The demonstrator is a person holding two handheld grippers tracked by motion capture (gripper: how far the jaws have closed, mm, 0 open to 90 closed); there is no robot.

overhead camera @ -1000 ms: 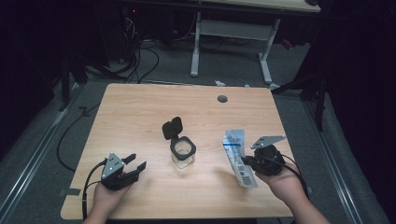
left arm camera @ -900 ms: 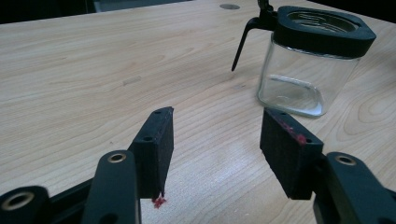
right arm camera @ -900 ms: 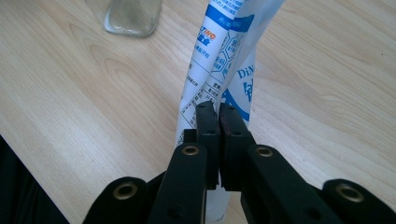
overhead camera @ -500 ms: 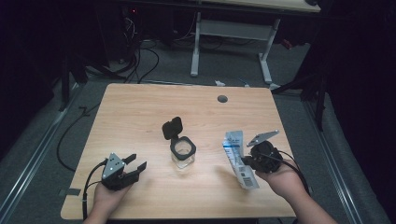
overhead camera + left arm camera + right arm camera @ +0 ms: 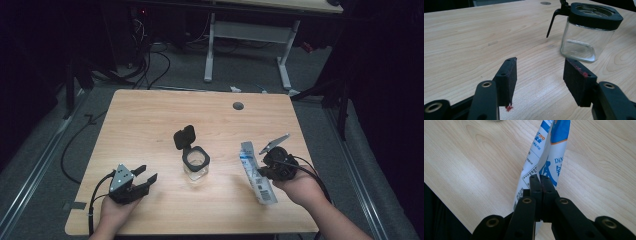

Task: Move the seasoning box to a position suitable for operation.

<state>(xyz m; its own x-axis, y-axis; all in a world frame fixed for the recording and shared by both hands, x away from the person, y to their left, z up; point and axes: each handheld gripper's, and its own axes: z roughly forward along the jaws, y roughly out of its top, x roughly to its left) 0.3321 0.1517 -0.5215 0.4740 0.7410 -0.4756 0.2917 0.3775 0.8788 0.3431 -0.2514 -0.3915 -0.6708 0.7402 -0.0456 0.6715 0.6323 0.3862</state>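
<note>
Left gripper (image 5: pixel 142 181): black, jaws spread wide over bare wood, nothing between them; flat rectangular foam-like pads (image 5: pixel 507 77), one with red flecks.
Table (image 5: pixel 150 125): pale wood, long fine grain, rounded corners, a round grey grommet (image 5: pixel 238 105) near the far edge.
Jar (image 5: pixel 195 164): clear glass, squarish with rounded corners, black rim, black flip lid (image 5: pixel 184 136) standing open; at the table's middle, between the grippers.
Packet (image 5: pixel 257 172): flat, glossy white-and-blue sachet with print, right of the jar, folded along its length.
Right gripper (image 5: pixel 540 181): black, jaws clenched on the packet's middle.
</note>
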